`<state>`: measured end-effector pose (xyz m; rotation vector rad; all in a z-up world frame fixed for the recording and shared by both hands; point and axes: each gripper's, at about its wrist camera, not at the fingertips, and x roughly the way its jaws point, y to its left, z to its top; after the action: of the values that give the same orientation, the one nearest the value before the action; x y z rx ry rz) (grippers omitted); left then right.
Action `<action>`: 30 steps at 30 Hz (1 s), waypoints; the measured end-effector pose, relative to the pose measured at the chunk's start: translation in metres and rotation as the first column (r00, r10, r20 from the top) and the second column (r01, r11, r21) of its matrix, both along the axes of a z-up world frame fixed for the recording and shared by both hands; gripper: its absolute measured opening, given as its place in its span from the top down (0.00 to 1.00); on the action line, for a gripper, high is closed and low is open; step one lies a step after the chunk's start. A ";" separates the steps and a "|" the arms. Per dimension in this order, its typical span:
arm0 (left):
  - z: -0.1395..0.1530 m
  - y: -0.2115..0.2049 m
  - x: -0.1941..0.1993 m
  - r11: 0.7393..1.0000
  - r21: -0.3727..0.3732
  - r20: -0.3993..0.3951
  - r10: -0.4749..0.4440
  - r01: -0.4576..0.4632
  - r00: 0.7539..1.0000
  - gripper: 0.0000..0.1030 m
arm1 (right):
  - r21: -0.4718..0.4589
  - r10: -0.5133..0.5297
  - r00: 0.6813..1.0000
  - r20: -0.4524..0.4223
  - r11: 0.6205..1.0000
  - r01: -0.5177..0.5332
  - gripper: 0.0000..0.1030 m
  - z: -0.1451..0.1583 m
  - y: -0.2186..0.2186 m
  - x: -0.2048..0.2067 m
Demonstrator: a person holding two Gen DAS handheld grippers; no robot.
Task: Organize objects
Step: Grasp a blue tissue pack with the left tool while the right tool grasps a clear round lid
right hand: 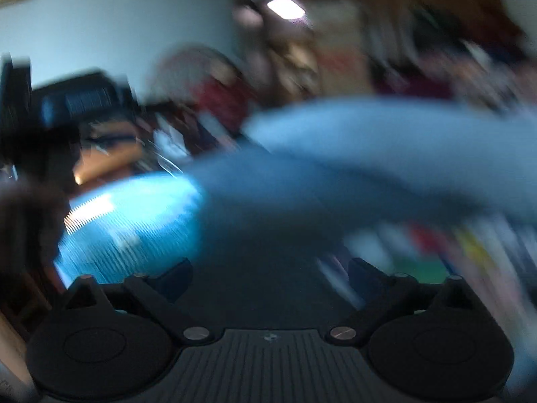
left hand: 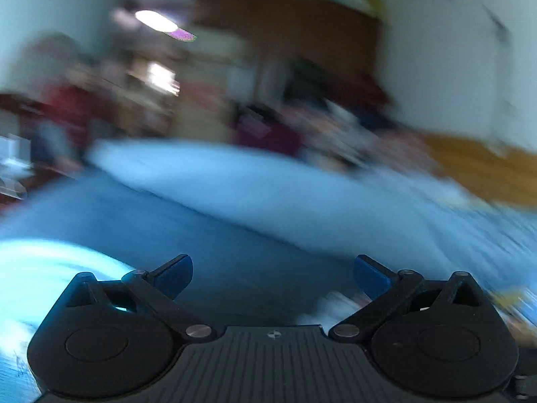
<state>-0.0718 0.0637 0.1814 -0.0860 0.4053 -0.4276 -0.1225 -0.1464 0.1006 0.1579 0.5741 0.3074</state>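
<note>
- We see the left hand-held gripper (left hand: 273,277) spread wide, holding nothing, above blurred blue fabric (left hand: 235,194).
- Our right hand-held gripper (right hand: 270,280) is likewise wide and bare.

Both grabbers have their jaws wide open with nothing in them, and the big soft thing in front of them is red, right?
Not quite. The big soft thing is light blue, not red; both wrist views show it, though blurred. The rest holds: the left gripper and the right gripper each have their jaws spread wide with nothing between them.
</note>
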 end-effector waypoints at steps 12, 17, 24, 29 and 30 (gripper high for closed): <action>-0.154 -0.175 0.010 0.947 0.154 -0.313 -0.225 0.283 0.923 0.02 | 0.065 -0.242 0.969 -0.038 0.968 0.244 0.05 -0.011 -0.115 -0.050; -0.176 -0.192 0.024 0.936 0.193 -0.338 -0.219 0.295 0.915 0.46 | 0.066 -0.304 0.950 -0.068 0.949 0.308 0.07 -0.020 -0.123 -0.025; -0.160 -0.154 0.023 0.961 0.152 -0.305 -0.175 0.229 0.936 0.50 | 0.005 -0.425 0.881 -0.207 0.900 0.435 0.16 -0.066 -0.149 0.053; -0.158 -0.137 0.019 0.968 0.129 -0.324 -0.165 0.217 0.931 0.50 | -0.146 -0.476 0.861 -0.180 0.878 0.455 0.01 -0.085 -0.146 0.098; -0.159 -0.137 0.019 0.968 0.123 -0.328 -0.169 0.219 0.929 0.48 | -0.174 -0.460 0.872 -0.168 0.885 0.433 0.01 -0.087 -0.144 0.103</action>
<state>-0.0528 -0.0729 0.0228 0.0422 0.7670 -0.5788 -0.0191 -0.2905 0.0132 0.1917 0.7414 -0.2035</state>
